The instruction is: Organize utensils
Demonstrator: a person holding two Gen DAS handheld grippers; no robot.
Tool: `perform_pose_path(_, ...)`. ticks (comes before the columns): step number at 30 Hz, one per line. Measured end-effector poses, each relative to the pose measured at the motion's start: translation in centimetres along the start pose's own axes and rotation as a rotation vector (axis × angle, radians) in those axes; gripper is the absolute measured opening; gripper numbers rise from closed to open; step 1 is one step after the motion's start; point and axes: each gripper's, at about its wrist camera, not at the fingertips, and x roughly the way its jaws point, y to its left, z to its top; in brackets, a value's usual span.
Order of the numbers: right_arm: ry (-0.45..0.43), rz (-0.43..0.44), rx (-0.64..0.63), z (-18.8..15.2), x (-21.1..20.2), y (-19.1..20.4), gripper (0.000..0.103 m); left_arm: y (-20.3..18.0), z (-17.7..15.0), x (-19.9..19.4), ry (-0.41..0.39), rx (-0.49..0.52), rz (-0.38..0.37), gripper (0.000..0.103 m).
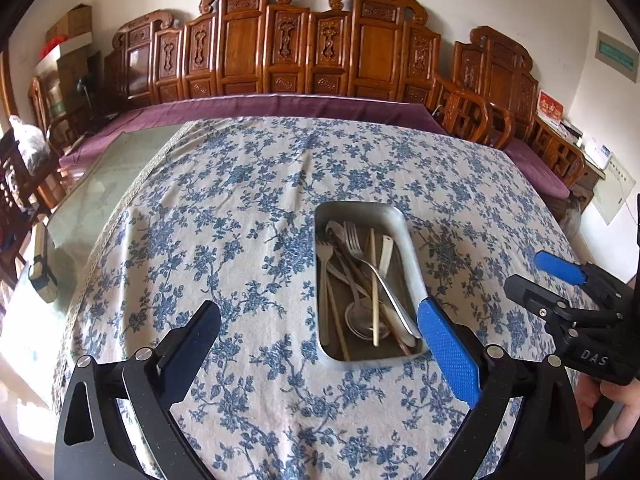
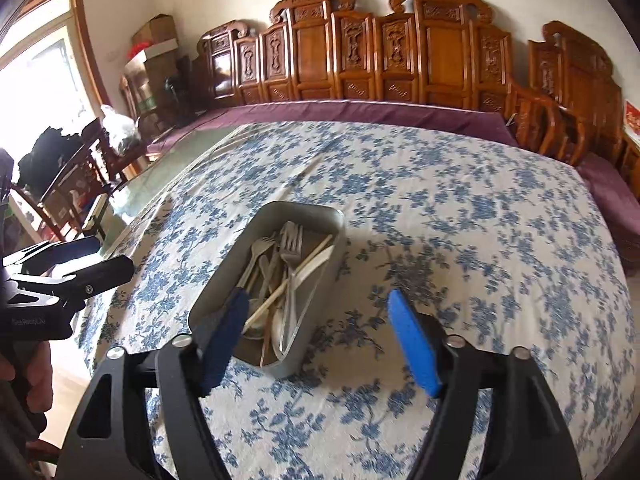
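Note:
A rectangular metal tray (image 1: 404, 240) (image 2: 224, 264) rests on the blue-flowered tablecloth (image 1: 240, 220) (image 2: 480, 220). Inside lie several utensils in a loose pile: forks (image 1: 352, 236) (image 2: 290, 244), spoons (image 1: 360, 320), pale chopsticks (image 1: 374, 280) (image 2: 296, 272) and a white plastic piece (image 1: 385, 254). My left gripper (image 1: 319, 306) (image 2: 108, 254) hovers open over the tray's near end, nothing between its fingers. My right gripper (image 2: 318, 296) (image 1: 532, 272) is open too, above the tray's near right side, and holds nothing.
A carved wooden bench (image 1: 280, 48) with a purple cushion (image 1: 280, 104) runs along the far side and right. Bare glass tabletop (image 1: 104, 184) shows left of the cloth, with a small block (image 1: 40, 272) on it. A person's hand (image 1: 616, 412) (image 2: 28, 376) grips each handle.

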Motion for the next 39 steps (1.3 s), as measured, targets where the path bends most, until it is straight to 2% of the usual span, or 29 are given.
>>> perform_pose_path(2,-0.015,-0.018,0.009,-0.7,-1.3,-0.4,0.096,-1.0,-0.4,-0.7,-0.004,0.018,0.005,0.095)
perform_pose_path(5,-0.034,-0.039,0.018,-2.0,-3.4,-1.0,0.100,-2.4,-1.3,-2.1,-0.019,0.039,0.003,0.095)
perform_pose_path(13,-0.088,-0.099,0.041,-5.1,-8.8,-1.7,0.100,-5.4,-4.1,-5.8,-0.052,0.064,-0.024,0.095)
perform_pose_path(20,-0.154,-0.187,0.038,-7.0,-14.3,-1.8,0.100,-7.4,-5.3,-8.9,-0.094,0.078,-0.028,0.095)
perform_pose_path(28,-0.217,-0.207,0.049,-6.9,-18.8,-1.4,0.100,-8.2,-4.7,-13.3,-0.168,0.075,-0.024,0.095)
perform_pose_path(39,-0.296,-0.212,0.041,-5.5,-22.5,-0.5,0.100,-9.4,-3.2,-17.8,-0.254,0.083,-0.024,0.095)
